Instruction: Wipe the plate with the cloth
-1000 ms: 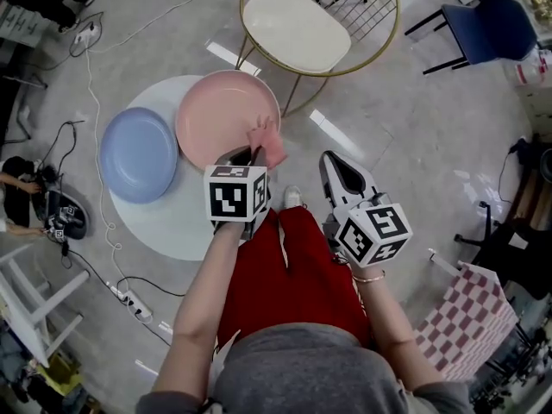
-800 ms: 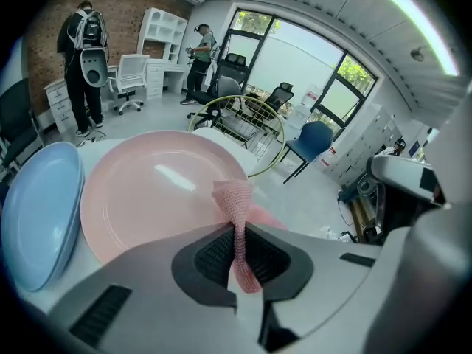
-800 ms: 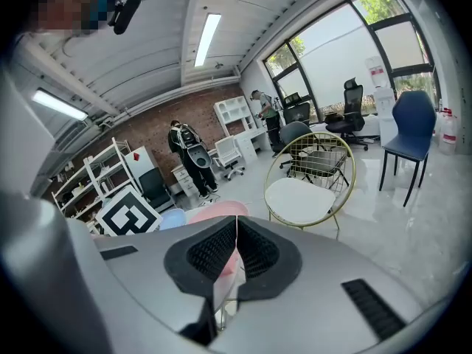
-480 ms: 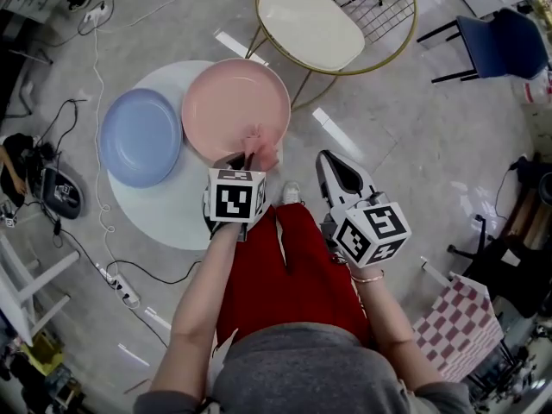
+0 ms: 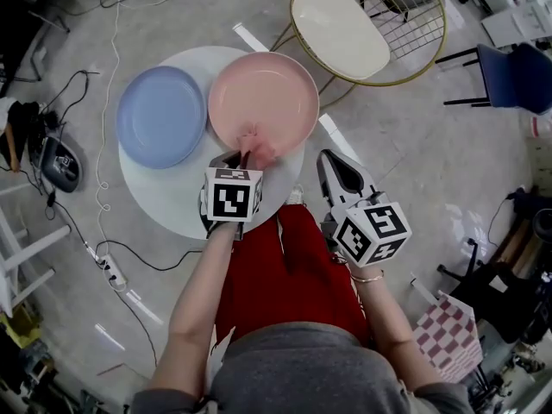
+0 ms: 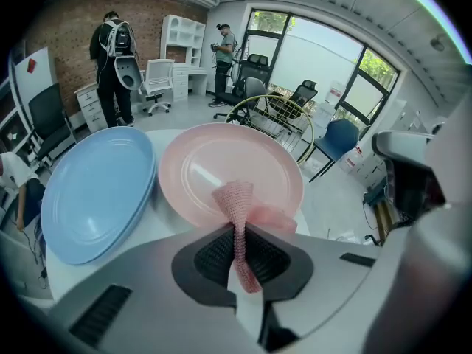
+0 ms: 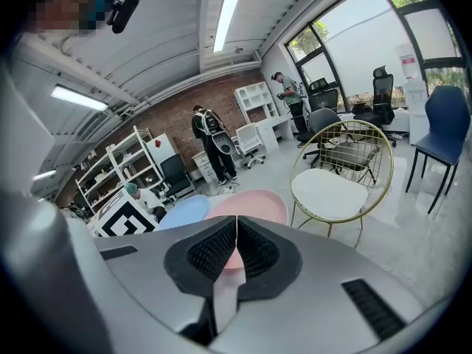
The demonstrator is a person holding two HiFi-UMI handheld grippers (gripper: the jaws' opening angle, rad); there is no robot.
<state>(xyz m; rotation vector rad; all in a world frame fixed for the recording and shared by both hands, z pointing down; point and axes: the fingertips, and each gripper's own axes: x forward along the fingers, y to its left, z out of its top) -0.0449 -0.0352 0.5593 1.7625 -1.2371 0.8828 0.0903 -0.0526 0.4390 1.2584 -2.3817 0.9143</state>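
Observation:
A pink plate point(image 5: 263, 97) lies on the round white table point(image 5: 172, 192), with its rim point(image 6: 221, 172) filling the middle of the left gripper view. My left gripper point(image 5: 244, 158) is shut on a pink knitted cloth point(image 5: 257, 145), which stands up between the jaws and hangs over the plate's near rim point(image 6: 240, 212). My right gripper point(image 5: 336, 169) is held to the right of the table above the floor, jaws shut with nothing between them point(image 7: 236, 249); the pink plate point(image 7: 251, 206) shows beyond it.
A blue plate point(image 5: 162, 115) lies left of the pink one on the same table. A gold wire chair with a white seat point(image 5: 341, 28) stands behind the table. Cables and a power strip point(image 5: 108, 270) lie on the floor at left. People stand far off in the room.
The view has shifted so the table and plates lie further right and lower. The left gripper with the cloth has stayed at the pink plate's near rim. The right gripper has kept its place.

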